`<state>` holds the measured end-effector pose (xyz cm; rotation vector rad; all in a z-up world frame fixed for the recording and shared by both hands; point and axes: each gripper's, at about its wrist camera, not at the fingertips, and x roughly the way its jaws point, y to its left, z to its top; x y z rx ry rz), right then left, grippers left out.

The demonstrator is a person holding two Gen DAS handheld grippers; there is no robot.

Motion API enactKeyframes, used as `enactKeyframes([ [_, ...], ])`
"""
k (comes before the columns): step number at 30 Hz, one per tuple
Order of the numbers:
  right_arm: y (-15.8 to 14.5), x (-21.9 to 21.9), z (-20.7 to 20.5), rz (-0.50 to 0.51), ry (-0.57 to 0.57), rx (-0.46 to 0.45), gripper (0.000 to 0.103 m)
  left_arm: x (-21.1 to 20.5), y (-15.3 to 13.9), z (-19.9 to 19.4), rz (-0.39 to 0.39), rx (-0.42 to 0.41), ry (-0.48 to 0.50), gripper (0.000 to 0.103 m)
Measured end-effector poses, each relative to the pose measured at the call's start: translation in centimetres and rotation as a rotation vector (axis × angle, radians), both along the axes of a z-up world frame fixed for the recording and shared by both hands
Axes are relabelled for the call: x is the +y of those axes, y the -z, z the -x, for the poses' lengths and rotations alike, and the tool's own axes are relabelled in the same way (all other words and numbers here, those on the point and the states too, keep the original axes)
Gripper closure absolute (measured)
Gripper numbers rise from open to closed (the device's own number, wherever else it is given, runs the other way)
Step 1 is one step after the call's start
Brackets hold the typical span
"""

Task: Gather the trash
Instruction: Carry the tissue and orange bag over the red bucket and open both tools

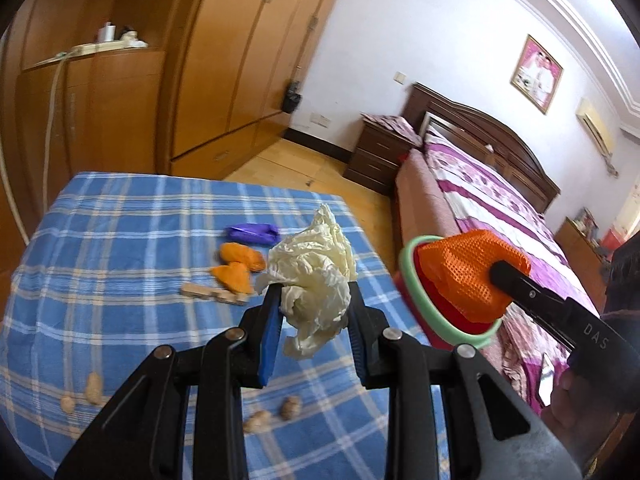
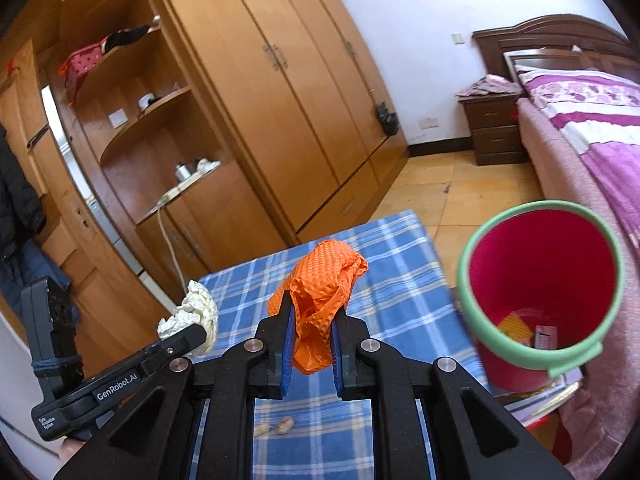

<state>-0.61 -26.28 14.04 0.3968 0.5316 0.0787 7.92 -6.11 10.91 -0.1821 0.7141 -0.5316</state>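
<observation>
My left gripper point(image 1: 314, 294) is shut on a crumpled cream paper wad point(image 1: 316, 276), held above the blue checked table point(image 1: 120, 248). My right gripper point(image 2: 314, 312) is shut on an orange mesh bag point(image 2: 320, 280). In the left wrist view that orange mesh bag point(image 1: 468, 272) hangs over the mouth of the red bin with a green rim point(image 1: 412, 280). The bin point(image 2: 540, 280) stands right of the table, with a few scraps at its bottom. The paper wad point(image 2: 196, 312) shows at left in the right wrist view. Orange peel point(image 1: 240, 264), a purple wrapper point(image 1: 252, 234), wooden blocks point(image 1: 212, 294) and peanut shells point(image 1: 94, 388) lie on the cloth.
A wooden wardrobe point(image 1: 224, 60) with shelves fills the back wall. A bed with purple bedding point(image 1: 500, 216) runs along the right, behind the bin, with a dark nightstand point(image 1: 376, 156) beside it. A hand point(image 1: 576, 396) grips the right tool.
</observation>
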Motion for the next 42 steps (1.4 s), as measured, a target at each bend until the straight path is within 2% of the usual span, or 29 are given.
enactKeyframes([
  [7, -0.8, -2.2, 2.2, 0.02, 0.071, -0.033, 0.088, -3.5, -0.7, 0.4, 0.003, 0.01, 0.086, 0.072],
  [18, 0.0, -7.1, 4.5, -0.022, 0.192, -0.038, 0.088, -9.1, -0.4, 0.2, -0.026, 0.027, 0.18, 0.072],
  [26, 1.6, -10.6, 4.7, -0.067, 0.259, -0.015, 0.088, -12.9, 0.1, -0.5, -0.058, 0.035, 0.225, 0.072],
  [42, 5.7, -16.1, 3.9, -0.112, 0.358, 0.069, 0.088, -21.1, 2.9, -2.1, -0.146, 0.06, 0.344, 0.072],
])
